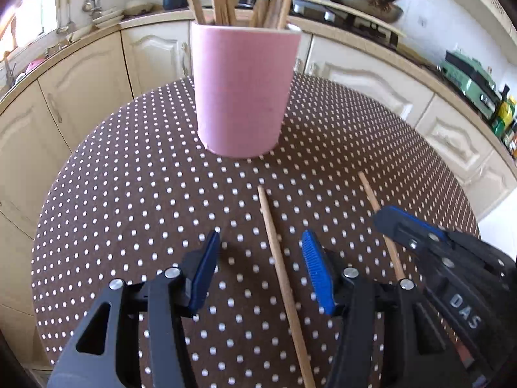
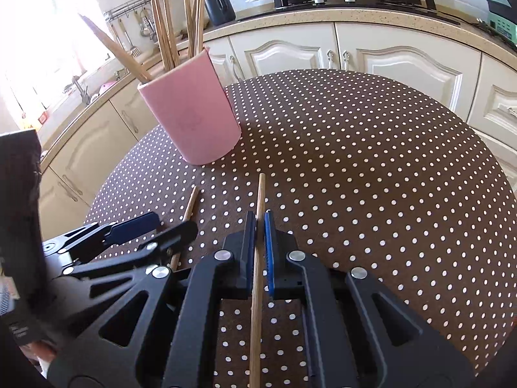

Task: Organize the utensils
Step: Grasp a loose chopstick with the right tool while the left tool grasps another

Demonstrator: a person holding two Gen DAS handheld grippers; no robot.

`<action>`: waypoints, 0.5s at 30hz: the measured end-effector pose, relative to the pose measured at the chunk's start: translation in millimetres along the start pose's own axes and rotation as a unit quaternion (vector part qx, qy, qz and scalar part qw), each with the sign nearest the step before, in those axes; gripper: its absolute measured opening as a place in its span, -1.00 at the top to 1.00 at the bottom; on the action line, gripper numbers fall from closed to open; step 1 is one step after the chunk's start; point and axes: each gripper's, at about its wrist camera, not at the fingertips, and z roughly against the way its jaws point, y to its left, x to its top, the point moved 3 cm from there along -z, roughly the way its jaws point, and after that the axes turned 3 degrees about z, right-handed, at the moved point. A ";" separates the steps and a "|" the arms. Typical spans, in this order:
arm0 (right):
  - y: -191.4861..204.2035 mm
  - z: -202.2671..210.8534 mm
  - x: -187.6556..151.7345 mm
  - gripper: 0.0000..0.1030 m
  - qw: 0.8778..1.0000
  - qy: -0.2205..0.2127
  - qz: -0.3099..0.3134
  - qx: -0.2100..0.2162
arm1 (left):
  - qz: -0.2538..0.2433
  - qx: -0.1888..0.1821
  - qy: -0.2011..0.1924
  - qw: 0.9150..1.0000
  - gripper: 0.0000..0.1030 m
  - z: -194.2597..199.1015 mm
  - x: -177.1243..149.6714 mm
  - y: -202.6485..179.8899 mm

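Note:
A pink cup [image 1: 242, 97] [image 2: 190, 116] holding several wooden chopsticks stands on the brown polka-dot table [image 1: 129, 194] [image 2: 355, 161]. Nearer than the cup, one loose chopstick [image 1: 281, 274] [image 2: 190, 203] lies flat on the cloth. My left gripper [image 1: 261, 234] [image 2: 176, 223] is open and straddles it, its blue pads clear of the wood on both sides. To its right, my right gripper [image 2: 259, 215] [image 1: 387, 218] is shut on a second chopstick [image 2: 261, 190] [image 1: 368, 190], whose tip sticks out ahead of the fingers towards the cup.
Cream kitchen cabinets [image 2: 404, 61] and a countertop curve around behind the table. A stove with a frying pan [image 1: 365, 0] sits on the counter, and a green appliance [image 1: 468, 77] stands at the right. The round table's edge runs close behind the cup.

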 end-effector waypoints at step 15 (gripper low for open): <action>-4.4 41.3 27.5 0.88 0.998 -0.056 0.004 -0.004 | -0.002 -0.004 -0.070 0.998 0.99 37.5 11.9 15.4</action>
